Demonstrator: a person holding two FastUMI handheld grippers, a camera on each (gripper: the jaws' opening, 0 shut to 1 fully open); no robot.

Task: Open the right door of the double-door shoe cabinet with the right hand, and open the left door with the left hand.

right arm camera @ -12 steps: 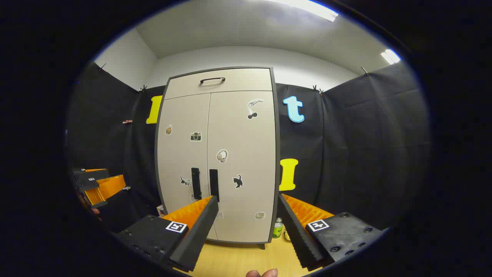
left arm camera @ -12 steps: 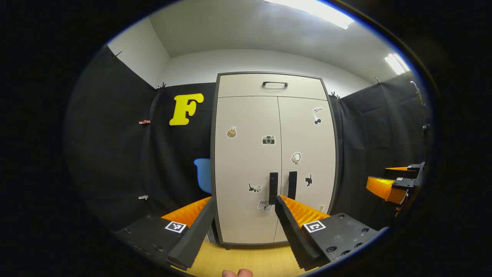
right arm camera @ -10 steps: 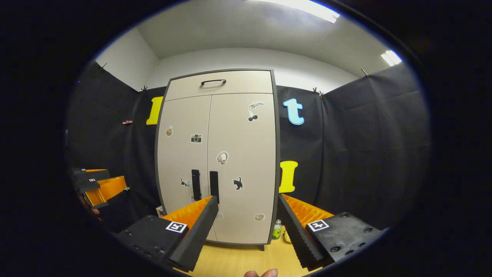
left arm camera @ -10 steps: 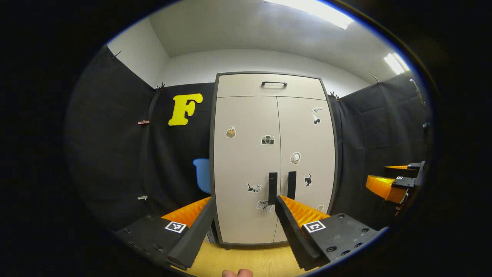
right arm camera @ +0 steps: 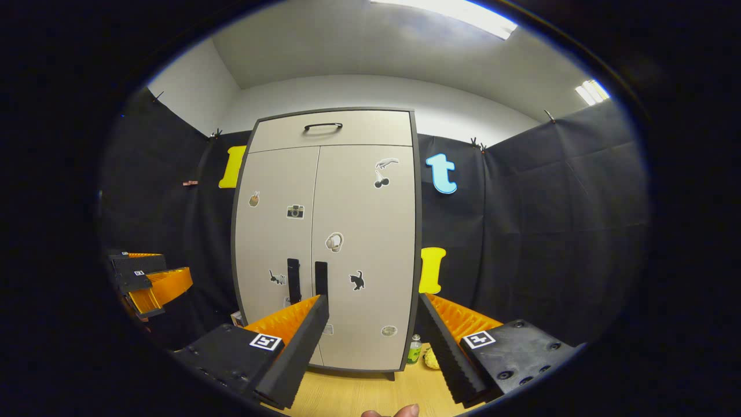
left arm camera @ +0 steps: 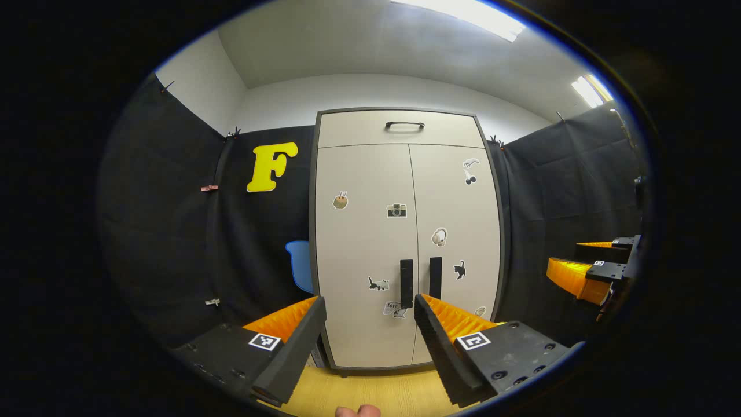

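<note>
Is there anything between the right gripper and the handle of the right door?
No: in the right gripper view the right gripper is open, and only wooden floor and air lie before the right door handle.

shoe cabinet (left arm camera: 405, 243) against booth wall | left door (left arm camera: 362, 249) beside right door (left arm camera: 454, 231) | bottle (right arm camera: 414, 348) right of cabinet

Shoe cabinet (right arm camera: 347, 243) stands at frame centre, both doors closed, left door (right arm camera: 275, 249) and right door (right arm camera: 365, 255) flush. Two vertical handles (right arm camera: 307, 281) sit side by side at the seam. Right gripper (right arm camera: 373, 321) at the bottom, jaws spread wide, clear of the cabinet. Left gripper (right arm camera: 147, 281) at the left edge. A small bottle (right arm camera: 413, 348) stands at the cabinet's lower right corner.
</note>
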